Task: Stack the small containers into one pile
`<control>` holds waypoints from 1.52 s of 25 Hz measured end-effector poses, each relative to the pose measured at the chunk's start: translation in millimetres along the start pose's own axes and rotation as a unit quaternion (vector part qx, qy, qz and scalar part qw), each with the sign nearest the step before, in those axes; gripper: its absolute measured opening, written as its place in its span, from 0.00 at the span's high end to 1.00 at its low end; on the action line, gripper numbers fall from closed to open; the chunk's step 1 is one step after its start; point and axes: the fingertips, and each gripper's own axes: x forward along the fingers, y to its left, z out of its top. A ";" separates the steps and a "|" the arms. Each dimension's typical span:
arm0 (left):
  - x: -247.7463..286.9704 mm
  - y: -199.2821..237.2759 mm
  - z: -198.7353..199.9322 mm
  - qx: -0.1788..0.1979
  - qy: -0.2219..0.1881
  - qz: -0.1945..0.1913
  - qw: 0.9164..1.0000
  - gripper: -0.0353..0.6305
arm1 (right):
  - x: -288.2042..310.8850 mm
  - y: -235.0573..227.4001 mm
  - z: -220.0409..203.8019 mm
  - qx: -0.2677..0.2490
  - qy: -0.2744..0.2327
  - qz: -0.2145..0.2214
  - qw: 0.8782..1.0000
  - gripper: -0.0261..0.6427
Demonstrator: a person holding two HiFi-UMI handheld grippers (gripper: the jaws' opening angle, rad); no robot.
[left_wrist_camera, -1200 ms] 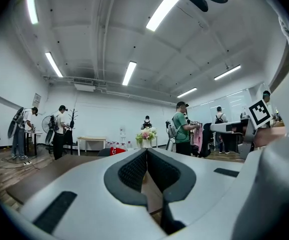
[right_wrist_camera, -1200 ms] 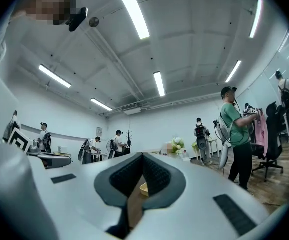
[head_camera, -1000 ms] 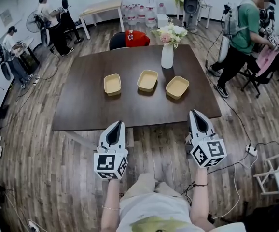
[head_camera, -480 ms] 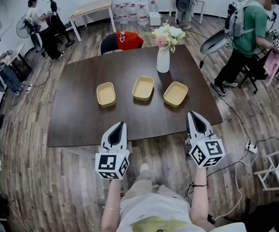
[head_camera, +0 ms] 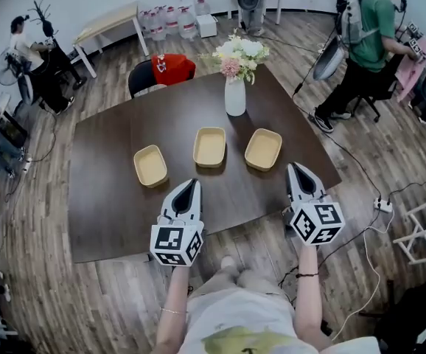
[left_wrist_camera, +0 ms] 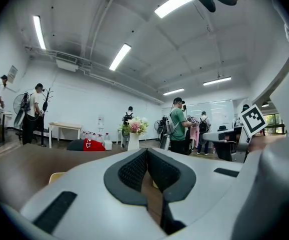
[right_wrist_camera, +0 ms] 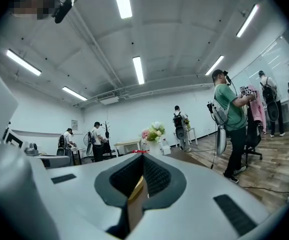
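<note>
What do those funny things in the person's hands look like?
The left tongs and right tongs are pale grey pointed shells with black textured pads inside. Each has a white cube at the back, printed with black square markers. No sleeves show on the forearms. A thin bracelet circles the left wrist and a dark band circles the right.

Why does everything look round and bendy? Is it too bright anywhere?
Head view: wide lens bows the table edges and floorboards. Left gripper view: black corners ring the picture, ceiling lights glare white. Right gripper view: same round frame, the right tool looms huge.
</note>
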 end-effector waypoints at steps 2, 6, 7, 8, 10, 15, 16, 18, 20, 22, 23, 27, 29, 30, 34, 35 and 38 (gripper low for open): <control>15.7 1.0 -2.9 0.000 0.005 -0.019 1.000 0.91 | 8.9 -5.3 -4.7 0.009 0.004 -0.017 1.000 0.93; 46.5 -0.1 -10.7 -0.008 0.019 -0.052 0.998 0.91 | 23.8 -18.0 -14.7 0.025 0.017 -0.049 0.998 0.93; 54.0 -0.4 -13.0 -0.011 0.023 -0.058 0.998 0.91 | 28.1 -22.1 -17.5 0.028 0.021 -0.055 0.998 0.93; 61.7 -0.2 -15.4 -0.013 0.027 -0.062 0.998 0.91 | 32.9 -26.6 -20.5 0.032 0.025 -0.061 0.997 0.93; 77.1 0.3 -20.8 -0.019 0.035 -0.069 0.997 0.91 | 42.7 -36.2 -26.6 0.039 0.032 -0.072 0.996 0.93; 112.8 1.6 -39.9 -0.039 0.063 -0.079 0.994 0.91 | 70.7 -56.9 -48.8 0.047 0.063 -0.086 0.993 0.93; 120.4 0.5 -44.0 -0.042 0.070 -0.082 0.993 0.91 | 76.6 -62.2 -54.1 0.049 0.071 -0.089 0.992 0.93; 135.7 -2.0 -52.4 -0.046 0.082 -0.088 0.992 0.91 | 88.1 -73.0 -64.9 0.056 0.085 -0.094 0.990 0.93; 149.7 -3.3 -61.7 -0.051 0.094 -0.091 0.990 0.91 | 98.8 -82.7 -75.7 0.065 0.098 -0.098 0.988 0.93; 161.1 -5.3 -71.0 -0.057 0.107 -0.092 0.988 0.91 | 107.5 -91.6 -87.1 0.071 0.114 -0.105 0.985 0.93; 166.1 -6.7 -75.3 -0.059 0.113 -0.093 0.987 0.91 | 111.2 -95.6 -92.9 0.071 0.124 -0.109 0.984 0.93; 183.2 -14.0 -89.2 -0.064 0.132 -0.095 0.985 0.91 | 126.5 -108.2 -115.6 0.084 0.164 -0.120 0.975 0.93; 188.0 -17.0 -95.7 -0.067 0.141 -0.094 0.983 0.91 | 132.2 -112.3 -126.7 0.101 0.179 -0.124 0.971 0.93; 189.2 -18.1 -98.5 -0.069 0.144 -0.093 0.983 0.91 | 134.1 -113.9 -132.2 0.106 0.187 -0.125 0.969 0.93; 194.0 -21.3 -106.5 -0.076 0.150 -0.090 0.982 0.91 | 137.5 -122.3 -150.3 0.111 0.213 -0.129 0.962 0.92; 195.4 -21.3 -107.2 -0.076 0.151 -0.090 0.982 0.91 | 138.0 -124.4 -154.1 0.114 0.218 -0.132 0.960 0.92; 198.5 -20.8 -108.4 -0.074 0.157 -0.090 0.981 0.91 | 141.0 -125.7 -166.6 0.133 0.237 -0.136 0.953 0.83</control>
